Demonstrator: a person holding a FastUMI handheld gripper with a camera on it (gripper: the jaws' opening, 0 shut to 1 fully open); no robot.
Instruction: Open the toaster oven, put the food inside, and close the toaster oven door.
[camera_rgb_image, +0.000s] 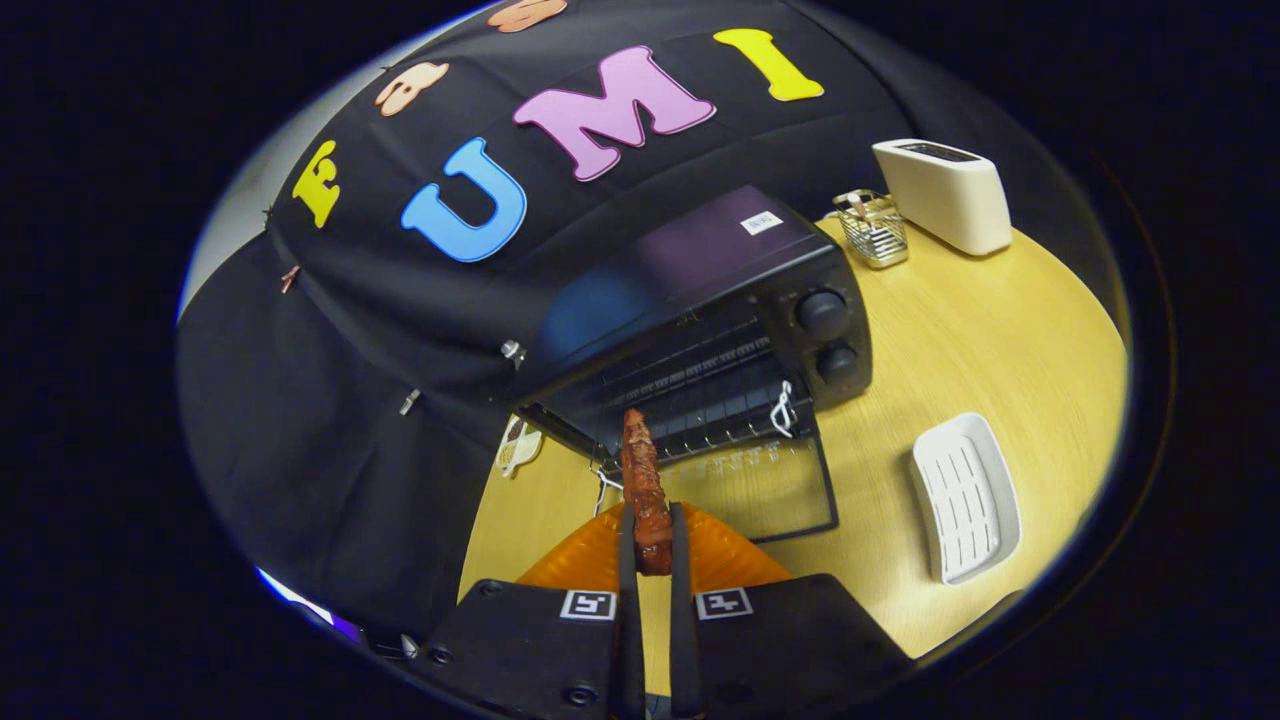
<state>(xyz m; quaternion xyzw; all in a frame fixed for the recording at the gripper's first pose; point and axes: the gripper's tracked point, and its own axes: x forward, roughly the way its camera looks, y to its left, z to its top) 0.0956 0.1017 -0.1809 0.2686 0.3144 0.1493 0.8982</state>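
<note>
The black toaster oven (700, 300) stands on the wooden table (960, 340) ahead of my fingers, its glass door (765, 485) folded down flat and its wire rack (700, 400) exposed. My gripper (652, 545) is shut on a long brown piece of food (642, 470), a skewer-like stick that rises from between the fingers and points at the oven's opening. Its tip reaches the front edge of the open door. Two black knobs (828, 335) sit on the oven's right panel.
An orange ribbed plate (720, 555) lies under the fingers. A white slotted tray (965, 495) rests right of the oven door. Behind the oven stand a wire holder (875, 230) and a white toaster (945, 193). A small light item (518, 445) lies left of the oven.
</note>
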